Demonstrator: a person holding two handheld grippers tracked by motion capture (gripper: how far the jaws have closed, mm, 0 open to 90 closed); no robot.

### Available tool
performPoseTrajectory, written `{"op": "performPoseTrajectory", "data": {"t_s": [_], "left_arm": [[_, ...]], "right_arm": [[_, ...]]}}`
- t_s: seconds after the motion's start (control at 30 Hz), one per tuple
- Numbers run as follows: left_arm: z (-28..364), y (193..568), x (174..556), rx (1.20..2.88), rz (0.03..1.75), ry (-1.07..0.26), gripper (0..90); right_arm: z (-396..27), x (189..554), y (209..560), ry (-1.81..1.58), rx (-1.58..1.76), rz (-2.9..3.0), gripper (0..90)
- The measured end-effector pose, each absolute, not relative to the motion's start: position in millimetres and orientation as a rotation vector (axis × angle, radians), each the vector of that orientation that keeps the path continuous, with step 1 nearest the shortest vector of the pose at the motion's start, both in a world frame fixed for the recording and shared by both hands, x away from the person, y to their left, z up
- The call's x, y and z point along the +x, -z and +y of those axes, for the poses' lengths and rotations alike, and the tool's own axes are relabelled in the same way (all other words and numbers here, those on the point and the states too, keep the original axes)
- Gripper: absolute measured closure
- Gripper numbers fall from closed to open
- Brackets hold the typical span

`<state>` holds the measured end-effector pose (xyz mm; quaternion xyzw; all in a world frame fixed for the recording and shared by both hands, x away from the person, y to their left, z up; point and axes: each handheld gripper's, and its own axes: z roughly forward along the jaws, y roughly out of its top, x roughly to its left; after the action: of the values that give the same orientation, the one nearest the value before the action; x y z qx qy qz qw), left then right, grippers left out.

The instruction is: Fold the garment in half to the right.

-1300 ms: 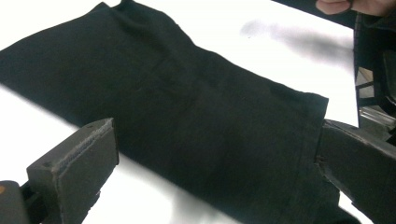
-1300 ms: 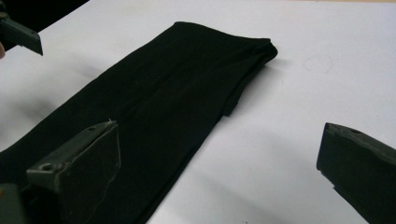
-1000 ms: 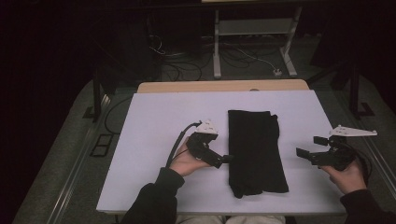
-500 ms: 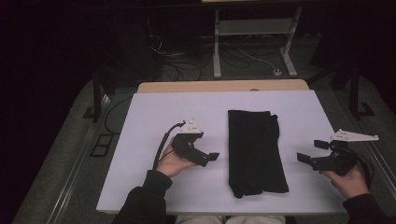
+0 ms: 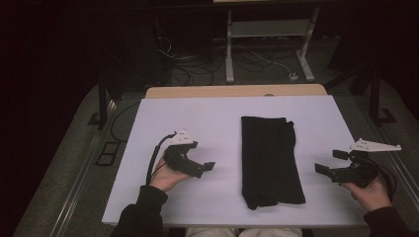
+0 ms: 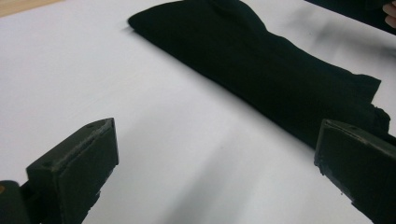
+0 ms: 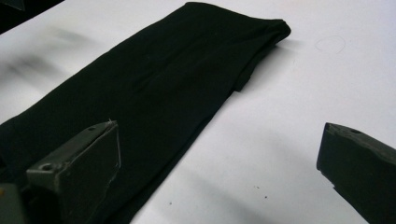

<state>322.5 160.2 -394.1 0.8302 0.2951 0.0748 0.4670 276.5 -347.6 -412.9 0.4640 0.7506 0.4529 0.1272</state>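
A: Where was the folded black cloth [image 5: 271,160] at that moment?

B: It lay flat on the white bench [image 5: 207,118], a little right of the middle, as a long narrow strip that ran from far to near. Its far end looked neat and square, and its near end was more uneven, with a small lobe at the left corner.

A: And the two grippers?

B: The left gripper [image 5: 207,167] was left of the cloth, apart from it, with a strip of bare bench between. The right gripper [image 5: 331,162] was near the right edge of the bench, also apart from the cloth. Both pointed inward, toward the cloth. In each gripper view the jaws were released and wide, with nothing between them.

A: Why were they held so, in your opinion?

B: I think the hands stood on both sides so that each could reach one long edge. The cloth seemed folded already, so maybe it was finished, or one more fold was to come; I cannot tell which.

A: Was there room to move?

B: Yes. The far half of the bench and the whole left part were bare. On the right there was less room, because the right hand [image 5: 368,192] was close to the bench edge.
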Motion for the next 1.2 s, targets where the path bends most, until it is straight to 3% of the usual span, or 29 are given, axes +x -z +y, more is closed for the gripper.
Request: {"op": "performPoseTrajectory", "data": {"t_s": [1.2], "left_arm": [[261.0,405.0,289.5,1.883,0.911,-0.313,0.0]], "right_arm": [[-344.1,277.9,417.8,-1.292,1.343,2.221,0.0]]}}
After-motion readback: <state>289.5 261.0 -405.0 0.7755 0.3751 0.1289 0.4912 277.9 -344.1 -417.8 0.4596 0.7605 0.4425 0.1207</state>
